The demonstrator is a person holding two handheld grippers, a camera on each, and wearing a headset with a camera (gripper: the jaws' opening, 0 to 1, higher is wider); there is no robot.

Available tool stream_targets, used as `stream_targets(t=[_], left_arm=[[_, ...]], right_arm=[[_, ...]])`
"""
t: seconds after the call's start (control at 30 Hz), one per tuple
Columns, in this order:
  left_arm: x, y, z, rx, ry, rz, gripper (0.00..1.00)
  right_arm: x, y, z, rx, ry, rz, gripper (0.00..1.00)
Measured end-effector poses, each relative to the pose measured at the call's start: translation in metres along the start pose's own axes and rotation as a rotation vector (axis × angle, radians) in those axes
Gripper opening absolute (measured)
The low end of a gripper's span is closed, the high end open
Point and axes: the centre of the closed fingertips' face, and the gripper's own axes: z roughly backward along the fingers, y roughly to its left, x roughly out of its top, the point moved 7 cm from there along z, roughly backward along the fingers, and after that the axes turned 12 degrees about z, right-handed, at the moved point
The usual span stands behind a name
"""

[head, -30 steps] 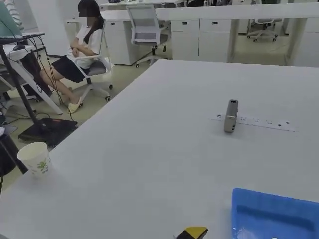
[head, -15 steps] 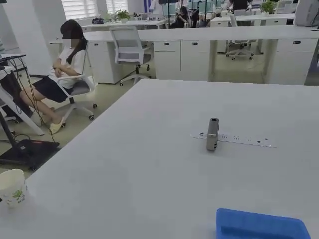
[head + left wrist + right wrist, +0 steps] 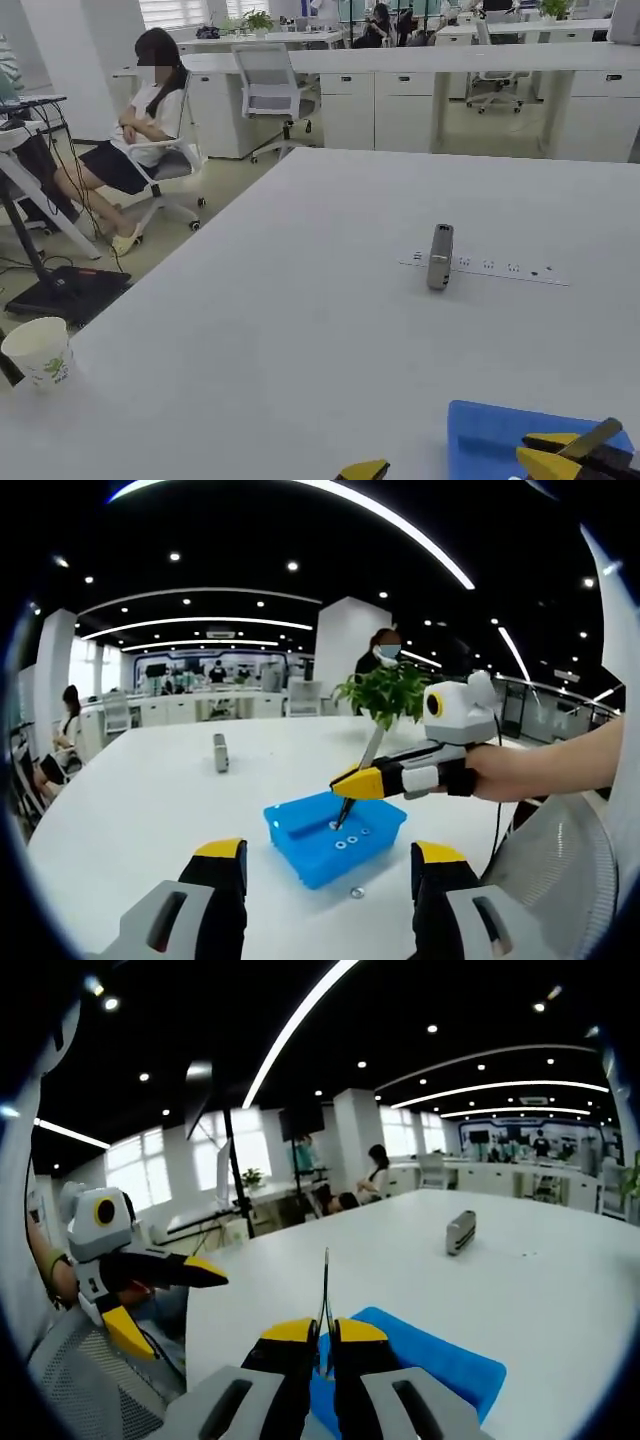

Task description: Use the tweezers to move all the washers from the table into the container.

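One washer (image 3: 357, 891) outstanding: on the table (image 3: 130, 810), just beside the container (image 3: 300, 855) at its 6 o'clock in the left gripper view, clear of its wall.
Washers (image 3: 350, 838) banked: several, lying flat inside the container.
Right gripper (image 3: 357, 783): jaws clamped on the tweezers (image 3: 350, 802). Tips down inside the container, entering from 1 o'clock. Whether a washer sits in the tips: too small to tell.
Left gripper (image 3: 328, 852): jaws spread wide, nothing between them, held near the container at its 6 o'clock.
Change: against half a second ago, head view tipped down. Right gripper and tweezers now in frame at 5 o'clock, over the container. Camera motion in the main, not movement of the goods.
Bearing on task: judged a drop-off in hand, with one pick to follow.
Risk: thin flat washer, liable to slip from the tips.
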Motion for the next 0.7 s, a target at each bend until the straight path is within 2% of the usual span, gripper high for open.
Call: stream_targets(t=[0.13,0.33,0.47,0.7], left_arm=[[0.000,0.000,0.000,0.001,0.000,0.002,0.66],[-0.003,-0.002,-0.002,-0.015,0.031,-0.010,0.65],[-0.004,-0.002,-0.002,-0.014,0.035,-0.013,0.64],[-0.004,-0.002,-0.002,-0.010,0.036,-0.010,0.63]], right_arm=[[-0.009,-0.003,-0.012,0.006,0.043,0.004,0.03],[-0.020,-0.010,-0.025,0.002,0.085,0.005,0.03],[-0.031,-0.011,-0.028,0.005,0.135,0.004,0.03],[-0.041,-0.015,-0.028,0.012,0.165,0.001,0.03]])
